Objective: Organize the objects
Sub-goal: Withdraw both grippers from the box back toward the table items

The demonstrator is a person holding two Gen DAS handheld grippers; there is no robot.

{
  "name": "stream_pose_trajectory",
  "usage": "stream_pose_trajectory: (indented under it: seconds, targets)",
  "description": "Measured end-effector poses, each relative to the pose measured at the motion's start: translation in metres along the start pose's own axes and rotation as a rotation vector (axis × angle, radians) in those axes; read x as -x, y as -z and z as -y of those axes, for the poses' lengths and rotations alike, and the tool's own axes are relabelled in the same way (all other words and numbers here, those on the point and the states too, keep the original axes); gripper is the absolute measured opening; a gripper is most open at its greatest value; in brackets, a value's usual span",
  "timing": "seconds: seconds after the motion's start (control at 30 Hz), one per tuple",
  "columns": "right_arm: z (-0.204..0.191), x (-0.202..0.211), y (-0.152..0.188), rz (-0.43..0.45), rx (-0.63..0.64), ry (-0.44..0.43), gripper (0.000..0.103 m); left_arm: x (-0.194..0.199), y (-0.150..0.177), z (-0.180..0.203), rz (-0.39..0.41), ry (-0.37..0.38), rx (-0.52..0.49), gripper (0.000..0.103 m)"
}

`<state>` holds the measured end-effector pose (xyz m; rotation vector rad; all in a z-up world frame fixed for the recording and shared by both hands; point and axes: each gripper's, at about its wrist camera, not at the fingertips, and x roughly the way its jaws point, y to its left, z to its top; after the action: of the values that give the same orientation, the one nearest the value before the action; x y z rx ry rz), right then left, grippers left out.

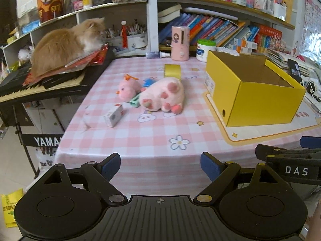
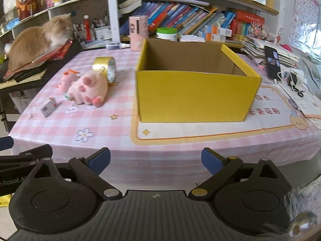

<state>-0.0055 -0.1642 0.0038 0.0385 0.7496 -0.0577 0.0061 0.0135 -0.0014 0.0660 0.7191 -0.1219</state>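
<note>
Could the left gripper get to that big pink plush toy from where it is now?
Probably yes. The left gripper is open and empty at the table's near edge, and only bare tablecloth lies between it and the plush. The yellow box stands off to the right.

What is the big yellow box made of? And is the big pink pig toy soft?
The open-topped yellow box looks like cardboard: thin folded walls, plain brown inside, smooth matte yellow outside. The large pink plush pig looks soft, probably fuzzy fabric with stuffing: its outline is rounded and its surface is fluffy, with darker pink patches.
</note>
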Motion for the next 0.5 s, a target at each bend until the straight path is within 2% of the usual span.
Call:
stream_pose_trajectory:
  seconds: [0.3,0.5]
  targets:
    - [-0.033,0.002,-0.002,0.010,0.019,-0.015,0.101,0.009,0.003,-0.033,0.030,-0.016,0.018,0.089]
    - [-0.058,0.001,-0.006,0.014,0.056,-0.050,0.101,0.011,0.004,-0.056,0.020,-0.030,0.056,0.089]
